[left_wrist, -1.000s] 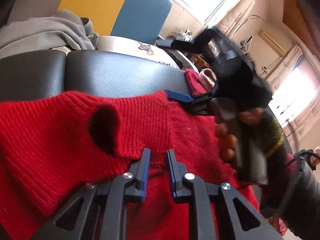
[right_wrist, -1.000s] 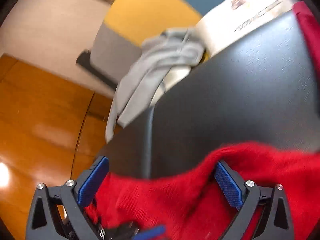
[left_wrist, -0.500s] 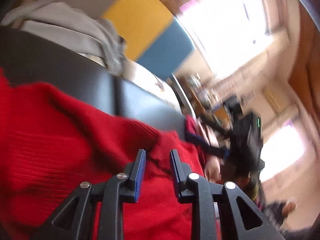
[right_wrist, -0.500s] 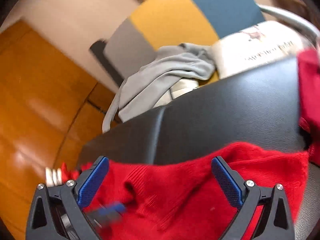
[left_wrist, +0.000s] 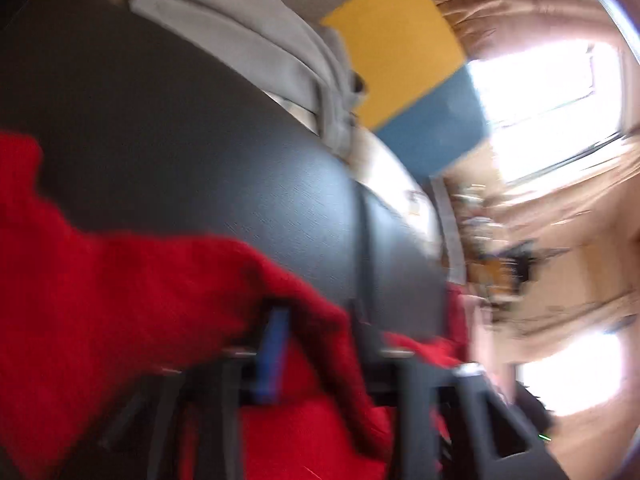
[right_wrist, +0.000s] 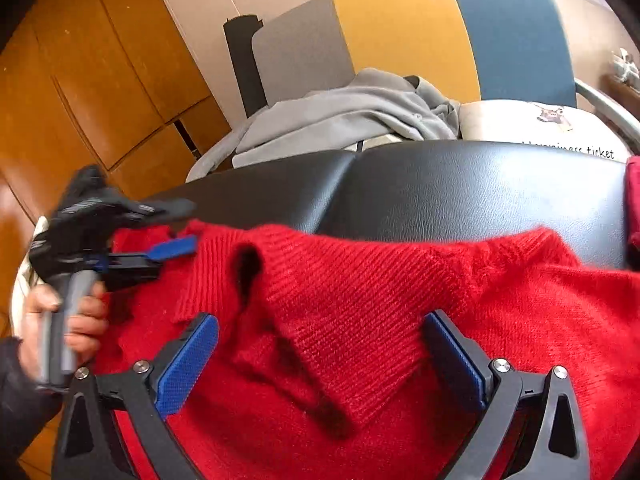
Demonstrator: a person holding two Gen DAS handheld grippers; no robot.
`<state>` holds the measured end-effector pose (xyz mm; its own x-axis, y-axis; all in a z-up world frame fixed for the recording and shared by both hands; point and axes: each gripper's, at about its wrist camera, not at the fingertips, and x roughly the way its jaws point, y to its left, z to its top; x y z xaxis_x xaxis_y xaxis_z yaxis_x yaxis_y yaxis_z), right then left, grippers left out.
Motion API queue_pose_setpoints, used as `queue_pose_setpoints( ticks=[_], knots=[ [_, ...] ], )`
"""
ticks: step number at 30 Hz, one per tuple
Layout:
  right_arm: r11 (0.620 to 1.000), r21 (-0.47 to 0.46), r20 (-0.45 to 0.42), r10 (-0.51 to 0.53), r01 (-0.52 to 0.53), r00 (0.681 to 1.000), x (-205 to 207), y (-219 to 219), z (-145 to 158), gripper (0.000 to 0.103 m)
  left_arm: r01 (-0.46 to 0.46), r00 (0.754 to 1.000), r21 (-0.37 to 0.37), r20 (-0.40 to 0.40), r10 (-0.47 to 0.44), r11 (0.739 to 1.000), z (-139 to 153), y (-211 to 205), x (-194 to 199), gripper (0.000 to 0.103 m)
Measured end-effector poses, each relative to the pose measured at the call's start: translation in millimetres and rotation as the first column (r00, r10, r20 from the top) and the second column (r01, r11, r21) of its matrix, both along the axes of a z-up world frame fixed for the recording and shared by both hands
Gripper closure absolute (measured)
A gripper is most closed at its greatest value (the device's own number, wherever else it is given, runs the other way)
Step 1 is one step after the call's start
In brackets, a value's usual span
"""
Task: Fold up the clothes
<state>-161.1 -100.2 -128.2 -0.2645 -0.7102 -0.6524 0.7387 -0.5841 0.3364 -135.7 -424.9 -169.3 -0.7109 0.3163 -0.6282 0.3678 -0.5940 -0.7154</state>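
Red sweater (right_wrist: pixel 360 300) lies on black cushion (right_wrist: pixel 460 188); right tongs (right_wrist: pixel 320 352) gape wide, left tongs (right_wrist: pixel 176 228) parted.

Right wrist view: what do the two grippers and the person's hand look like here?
The right gripper has black triangulated fingers with cut-outs, silver screw heads and textured blue pads. The left gripper, blurred, is also black with a blue pad, on a grey handle. The bare left hand emerges from a dark sleeve. No cables visible.

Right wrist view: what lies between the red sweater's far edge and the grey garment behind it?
Only bare black cushion separates the red sweater from the grey garment; the right wrist view shows it.
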Motion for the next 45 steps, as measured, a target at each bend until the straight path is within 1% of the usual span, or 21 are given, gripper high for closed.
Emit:
queue_pose_setpoints(
  ticks=[2,4,5,7,10,12,15,19,23,26,29,33,34,36,38,39,40,42,43,44,45],
  knots=[
    [1.000,0.000,-0.003,-0.002,0.002,1.000,1,0,-1,0.000,-0.054,0.999,-0.039,0.007,0.054,0.998,-4,-7,0,0.095],
    [1.000,-0.001,-0.005,-0.005,0.005,1.000,1,0,-1,0.000,-0.067,0.998,0.001,-0.007,0.067,0.998,-7,-11,5,0.095],
    [1.000,-0.001,-0.007,-0.006,0.006,1.000,1,0,-2,0.000,-0.060,0.998,-0.028,-0.011,0.059,0.998,-3,-6,7,0.095],
    [1.000,-0.001,-0.010,-0.008,0.008,1.000,2,0,-2,0.000,-0.046,0.999,-0.086,-0.019,0.044,0.995,5,4,13,0.084],
    [1.000,0.003,-0.017,-0.011,0.011,1.000,3,-1,-2,0.000,-0.050,0.998,-0.114,-0.032,0.047,0.992,18,15,40,0.077],
    [1.000,0.005,-0.019,-0.012,0.012,1.000,3,-1,-2,0.000,-0.077,0.995,-0.058,-0.063,0.073,0.995,19,14,66,0.075],
    [1.000,0.008,-0.022,-0.013,0.013,1.000,4,0,-2,0.000,-0.132,0.988,-0.034,-0.082,0.129,0.991,25,18,128,0.070],
    [1.000,0.019,-0.031,-0.014,0.015,0.999,5,-2,-1,0.000,-0.251,0.968,-0.135,-0.046,0.247,0.958,31,24,223,0.062],
    [0.999,0.032,-0.042,-0.014,0.015,0.999,6,-3,-1,0.000,-0.351,0.933,-0.225,-0.003,0.360,0.909,36,18,278,0.060],
    [0.999,0.042,-0.050,-0.014,0.016,0.999,7,-4,0,0.000,-0.433,0.889,-0.283,0.021,0.457,0.856,40,9,292,0.055],
    [0.999,0.043,-0.053,-0.016,0.018,0.998,7,-4,0,0.000,-0.507,0.832,-0.340,0.047,0.552,0.792,41,-2,301,0.049],
    [0.999,0.033,-0.049,-0.017,0.018,0.999,6,-2,0,0.000,-0.529,0.782,-0.382,0.128,0.610,0.758,25,-18,287,0.046],
    [0.999,0.029,-0.048,-0.017,0.018,0.999,6,-2,0,0.000,-0.560,0.764,-0.380,0.108,0.636,0.736,24,-22,286,0.046],
    [1.000,0.017,-0.041,-0.016,0.017,0.999,5,0,0,0.000,-0.584,0.748,-0.378,0.092,0.657,0.718,24,-25,283,0.039],
    [1.000,0.002,-0.032,-0.016,0.016,0.999,4,2,0,0.000,-0.583,0.740,-0.409,0.091,0.667,0.702,21,-25,273,0.037],
    [1.000,-0.005,-0.027,-0.015,0.015,1.000,3,3,-1,0.000,-0.572,0.740,-0.435,0.092,0.666,0.696,21,-22,267,0.031],
    [1.000,-0.012,-0.023,-0.015,0.015,1.000,3,4,-1,0.000,-0.547,0.748,-0.474,0.094,0.658,0.690,20,-18,260,0.024],
    [1.000,-0.025,-0.016,-0.015,0.014,1.000,2,6,0,0.000,-0.491,0.759,-0.544,0.116,0.641,0.680,18,-10,247,0.021],
    [0.999,-0.029,-0.013,-0.015,0.015,1.000,2,6,0,0.000,-0.450,0.758,-0.586,0.148,0.635,0.673,17,-7,238,0.024],
    [0.999,-0.033,-0.012,-0.015,0.015,1.000,2,6,0,0.000,-0.434,0.760,-0.598,0.159,0.631,0.674,17,-6,234,0.029],
    [0.999,-0.035,-0.011,-0.016,0.015,1.000,2,6,0,0.000,-0.434,0.769,-0.589,0.151,0.620,0.682,18,-6,232,0.051]
  ],
)
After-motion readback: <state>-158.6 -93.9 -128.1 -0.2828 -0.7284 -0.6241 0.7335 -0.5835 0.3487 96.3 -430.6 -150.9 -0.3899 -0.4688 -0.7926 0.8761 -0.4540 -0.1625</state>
